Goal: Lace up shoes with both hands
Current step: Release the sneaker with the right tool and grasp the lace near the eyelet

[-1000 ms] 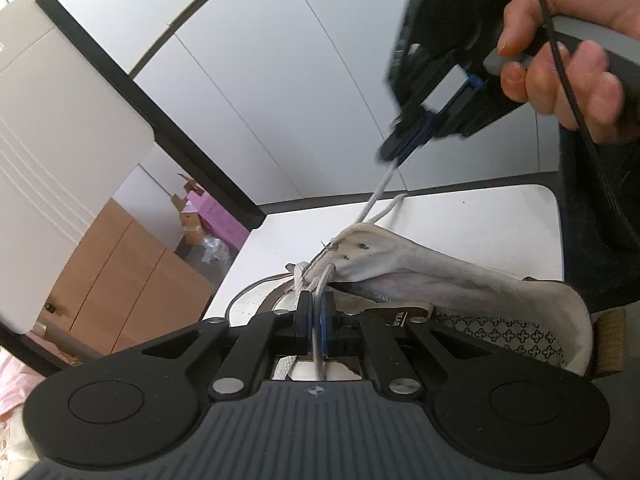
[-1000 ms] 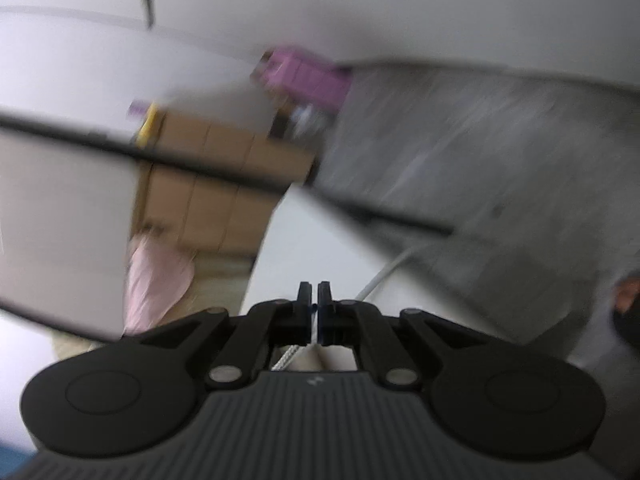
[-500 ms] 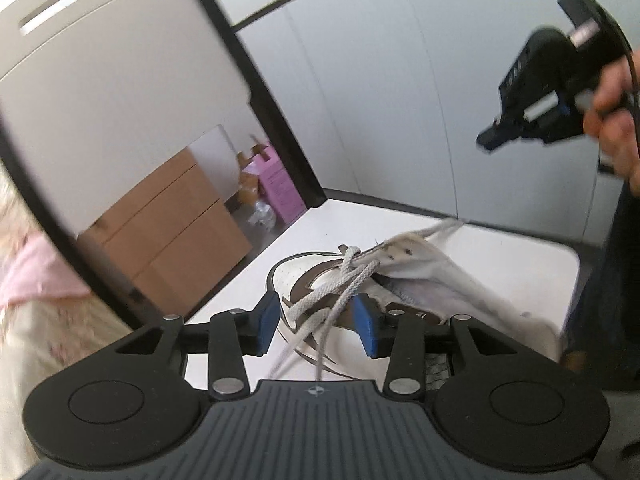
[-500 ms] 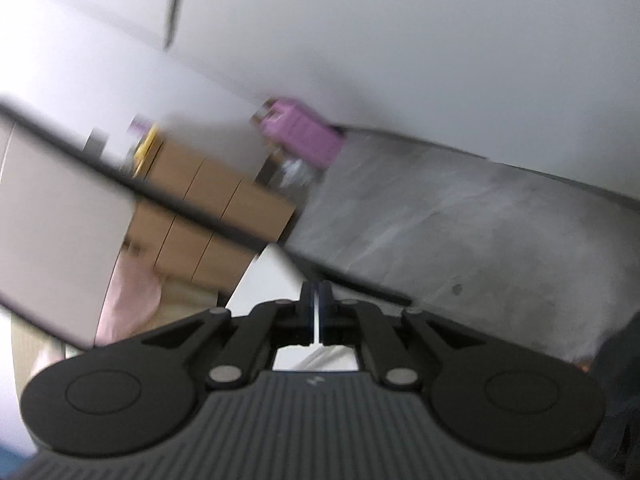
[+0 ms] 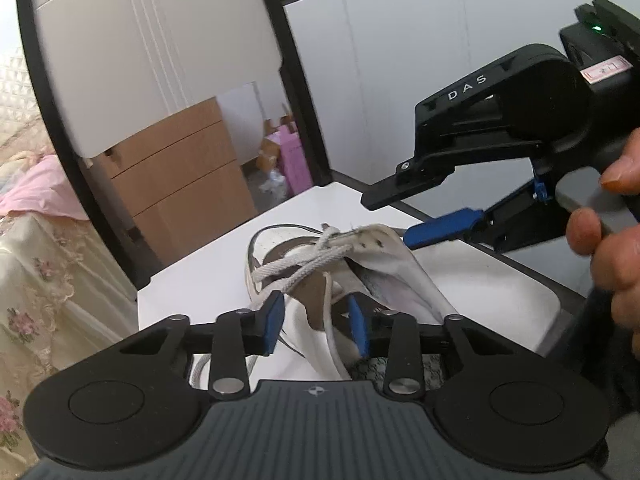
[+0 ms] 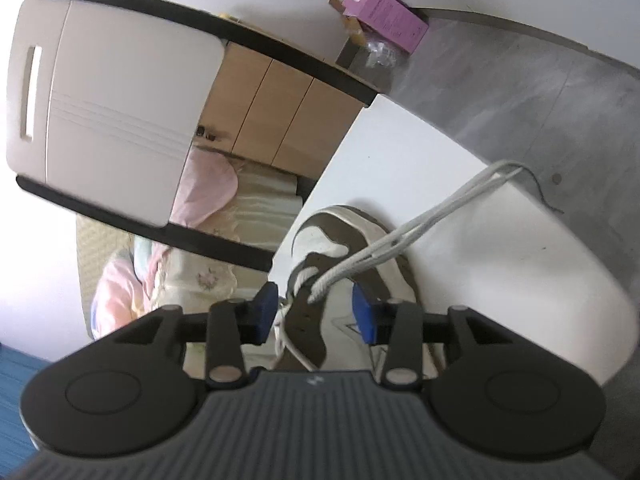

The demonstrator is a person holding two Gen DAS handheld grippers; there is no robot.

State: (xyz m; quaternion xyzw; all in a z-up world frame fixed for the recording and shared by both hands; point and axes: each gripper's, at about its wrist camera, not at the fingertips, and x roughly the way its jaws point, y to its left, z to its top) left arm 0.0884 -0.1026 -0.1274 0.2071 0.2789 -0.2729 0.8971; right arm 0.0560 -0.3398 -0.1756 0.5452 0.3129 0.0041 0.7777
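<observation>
Both grippers stand with parted jaws, gripping nothing.

The left gripper (image 5: pixel 314 322) fills the lower part of its own view, its blue pads apart after the jaws widened and then drew in a little; a loose strand runs between them, but neither pad presses it. The right gripper (image 5: pixel 396 214) reaches in from the upper right of the left wrist view, its fingers pointing left and slightly down, jaws just sprung apart, one black finger above and one blue-padded finger below. A hand (image 5: pixel 612 236) at the right edge wraps its grey handle. In the right wrist view the pads stand wide at lower centre.
</observation>
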